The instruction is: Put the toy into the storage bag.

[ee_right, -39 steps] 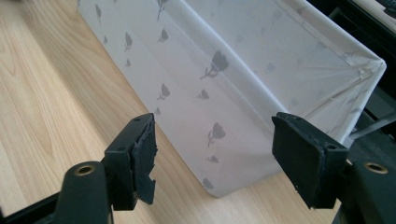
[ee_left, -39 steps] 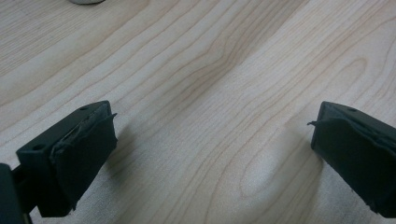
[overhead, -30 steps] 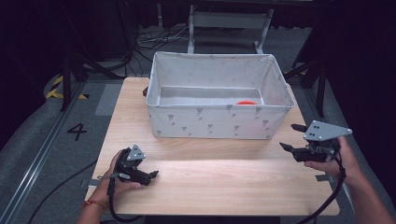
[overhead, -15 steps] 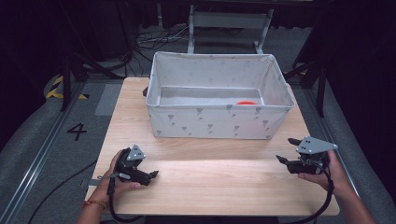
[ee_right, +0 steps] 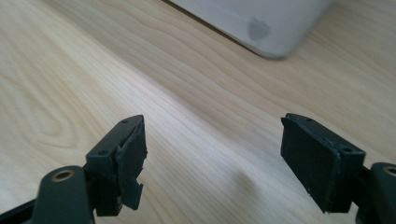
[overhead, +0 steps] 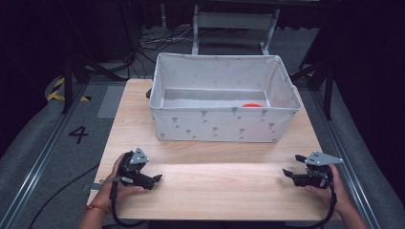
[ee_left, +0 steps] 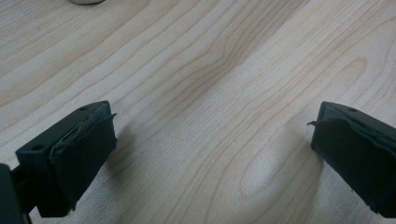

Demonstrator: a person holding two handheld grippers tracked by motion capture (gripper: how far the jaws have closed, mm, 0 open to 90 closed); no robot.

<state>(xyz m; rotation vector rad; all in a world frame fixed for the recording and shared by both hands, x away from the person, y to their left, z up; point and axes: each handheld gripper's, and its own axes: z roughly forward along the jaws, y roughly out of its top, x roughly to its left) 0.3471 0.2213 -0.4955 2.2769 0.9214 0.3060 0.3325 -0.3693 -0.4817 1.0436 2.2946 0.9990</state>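
Resting near the grey patterned fabric bin (overhead: 219, 125), both claws, left claw (overhead: 155, 180) and right claw (overhead: 291, 167), gape wide, empty.

Both grippers are black, each topped with a grey triangular plate and trailing a black cable. The left gripper (overhead: 152, 180) sits above a wrist wearing an orange bracelet (overhead: 97, 208). The fingers (ee_right: 122, 161) on the right gripper (overhead: 291, 167) have frayed pads.

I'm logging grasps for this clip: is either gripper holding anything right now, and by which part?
Nothing is held. The left gripper and the right gripper both stand open over bare wooden table, with nothing between their jaws.
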